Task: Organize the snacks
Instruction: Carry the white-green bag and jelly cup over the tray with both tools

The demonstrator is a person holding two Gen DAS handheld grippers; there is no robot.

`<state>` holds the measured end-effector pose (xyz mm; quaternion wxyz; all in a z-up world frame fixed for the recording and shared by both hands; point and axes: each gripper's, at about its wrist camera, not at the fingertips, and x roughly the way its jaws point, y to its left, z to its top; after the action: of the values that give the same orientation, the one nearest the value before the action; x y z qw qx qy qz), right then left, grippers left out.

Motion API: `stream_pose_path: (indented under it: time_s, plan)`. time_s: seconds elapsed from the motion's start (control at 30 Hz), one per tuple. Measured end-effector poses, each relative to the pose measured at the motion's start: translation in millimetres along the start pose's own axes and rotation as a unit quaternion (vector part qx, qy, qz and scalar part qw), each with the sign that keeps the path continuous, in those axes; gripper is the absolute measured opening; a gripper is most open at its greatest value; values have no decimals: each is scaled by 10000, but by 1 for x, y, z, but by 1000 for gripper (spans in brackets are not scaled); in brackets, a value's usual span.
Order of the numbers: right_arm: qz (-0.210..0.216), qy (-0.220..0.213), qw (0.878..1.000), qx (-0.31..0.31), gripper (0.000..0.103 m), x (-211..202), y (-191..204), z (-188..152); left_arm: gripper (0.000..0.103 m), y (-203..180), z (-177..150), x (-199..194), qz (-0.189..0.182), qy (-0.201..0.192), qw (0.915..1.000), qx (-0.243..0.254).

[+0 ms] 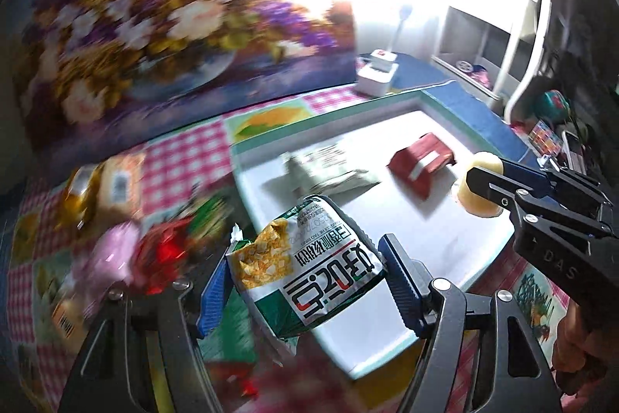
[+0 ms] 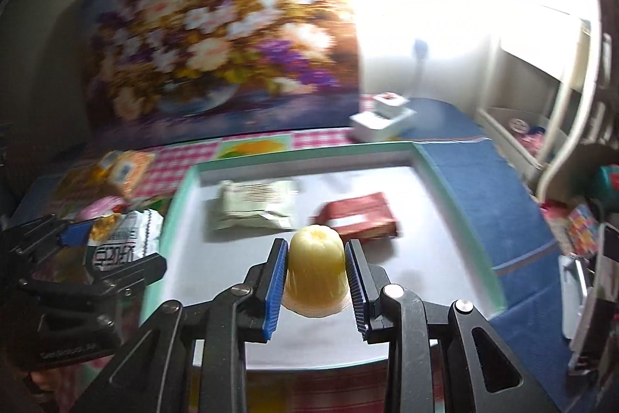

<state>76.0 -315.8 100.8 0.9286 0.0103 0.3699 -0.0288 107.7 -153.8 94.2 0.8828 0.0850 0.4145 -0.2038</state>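
Observation:
My left gripper point(image 1: 305, 254) is shut on a green and white snack packet point(image 1: 309, 266), held over the left rim of a white tray with a teal rim point(image 1: 240, 149). My right gripper point(image 2: 315, 244) is shut on a yellow jelly cup point(image 2: 315, 262), held upside down above the tray's floor. A pale green packet point(image 2: 255, 204) and a red packet point(image 2: 359, 215) lie flat inside the tray, beyond the cup. In the right wrist view the left gripper point(image 2: 77, 239) shows at the left with its packet point(image 2: 123, 235).
Several loose snacks lie left of the tray on the checkered cloth: orange packs point(image 1: 116, 180), a pink one and a red one point(image 1: 162, 250). A flower painting point(image 1: 174, 6) stands behind. A white box point(image 2: 383, 119) sits beyond the tray, and clutter point(image 2: 580, 227) crowds the right.

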Motion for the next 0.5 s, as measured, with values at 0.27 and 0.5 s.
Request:
stream_pose_path:
  time_s: [0.27, 0.5]
  plan:
    - [-402, 82, 9984, 399, 33, 16, -41, -3, 74, -27, 13, 44, -243, 259, 9993, 99]
    - [-424, 303, 9972, 541, 33, 33, -50, -12, 74, -43, 12, 67, -285, 450, 9984, 183]
